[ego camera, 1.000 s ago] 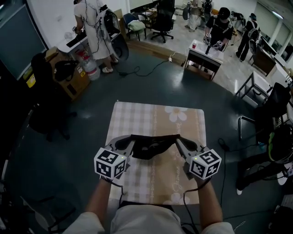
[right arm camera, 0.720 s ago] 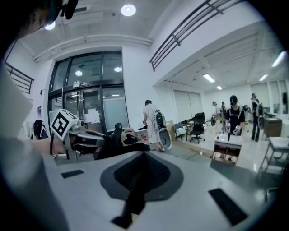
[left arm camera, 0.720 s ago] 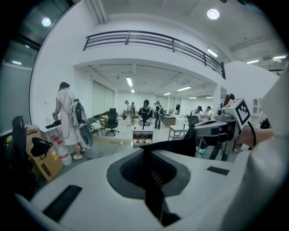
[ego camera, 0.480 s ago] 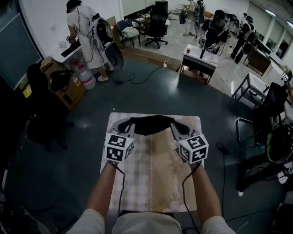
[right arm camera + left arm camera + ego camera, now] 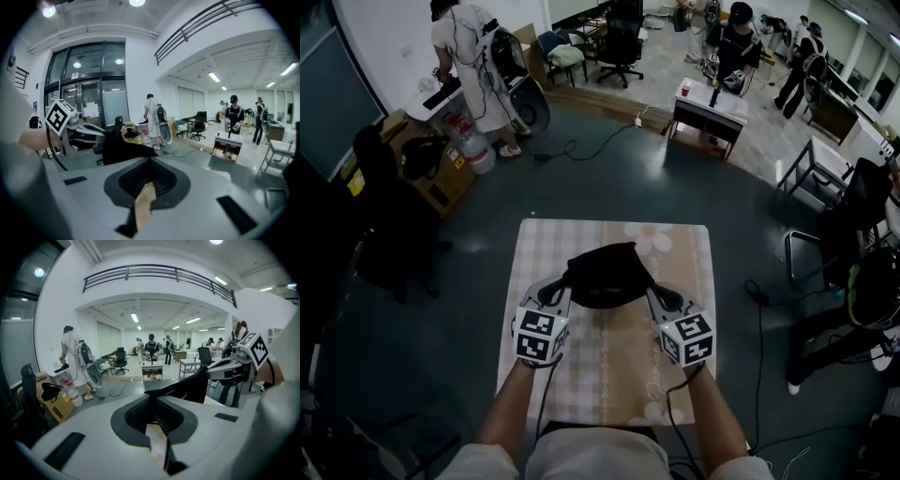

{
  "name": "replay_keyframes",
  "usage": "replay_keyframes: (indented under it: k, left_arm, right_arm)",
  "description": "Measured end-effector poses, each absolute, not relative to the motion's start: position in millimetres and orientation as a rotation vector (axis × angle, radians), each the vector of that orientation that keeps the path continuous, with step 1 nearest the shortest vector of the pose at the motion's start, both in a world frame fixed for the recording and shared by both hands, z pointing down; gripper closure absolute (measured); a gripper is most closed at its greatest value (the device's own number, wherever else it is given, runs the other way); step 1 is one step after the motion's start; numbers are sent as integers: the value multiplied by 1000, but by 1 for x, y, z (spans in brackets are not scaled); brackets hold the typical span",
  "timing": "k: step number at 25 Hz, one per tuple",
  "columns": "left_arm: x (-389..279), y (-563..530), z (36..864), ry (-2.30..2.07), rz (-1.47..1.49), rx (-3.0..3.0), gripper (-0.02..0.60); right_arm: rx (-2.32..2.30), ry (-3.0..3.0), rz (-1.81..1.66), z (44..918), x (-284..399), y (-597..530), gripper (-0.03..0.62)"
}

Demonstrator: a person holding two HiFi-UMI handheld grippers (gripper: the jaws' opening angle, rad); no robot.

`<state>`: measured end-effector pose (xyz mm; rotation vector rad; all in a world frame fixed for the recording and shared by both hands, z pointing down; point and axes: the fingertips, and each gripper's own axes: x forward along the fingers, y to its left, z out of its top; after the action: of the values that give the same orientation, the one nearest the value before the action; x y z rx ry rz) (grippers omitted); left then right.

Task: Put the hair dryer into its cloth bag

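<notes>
A black cloth bag (image 5: 607,274) hangs bunched between my two grippers over the table's checked and flowered cloth (image 5: 675,356). My left gripper (image 5: 567,281) is shut on the bag's left edge, and my right gripper (image 5: 649,292) is shut on its right edge. In the left gripper view the black cloth (image 5: 187,387) runs from my shut jaws (image 5: 151,398) across to the other gripper (image 5: 236,365). The right gripper view shows the same cloth (image 5: 122,147) leading left from my gripper (image 5: 150,161). No hair dryer is visible; the bag looks bulged, but its inside is hidden.
The table stands on a dark floor with cables (image 5: 581,145). A small desk (image 5: 708,111), office chairs (image 5: 619,42) and several people (image 5: 469,56) are farther back. Metal frames and a dark chair (image 5: 853,225) stand at the right.
Both grippers rose and moved away with the bag stretched wide, then came back down toward me and closer together. The bag now hangs bunched and rounder between them.
</notes>
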<state>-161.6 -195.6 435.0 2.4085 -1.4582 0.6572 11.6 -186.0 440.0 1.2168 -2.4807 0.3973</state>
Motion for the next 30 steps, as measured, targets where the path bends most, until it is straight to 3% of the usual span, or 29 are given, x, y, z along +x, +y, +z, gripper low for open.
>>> replay_keyframes:
  k: [12, 30]
  left_arm:
    - [-123, -60, 540, -1395, 743, 2242, 566]
    - [-94, -20, 607, -1451, 815, 2151, 565]
  right_arm:
    - [1145, -2333, 491, 557, 44, -72, 576]
    - [1263, -2253, 458, 619, 57, -41, 572]
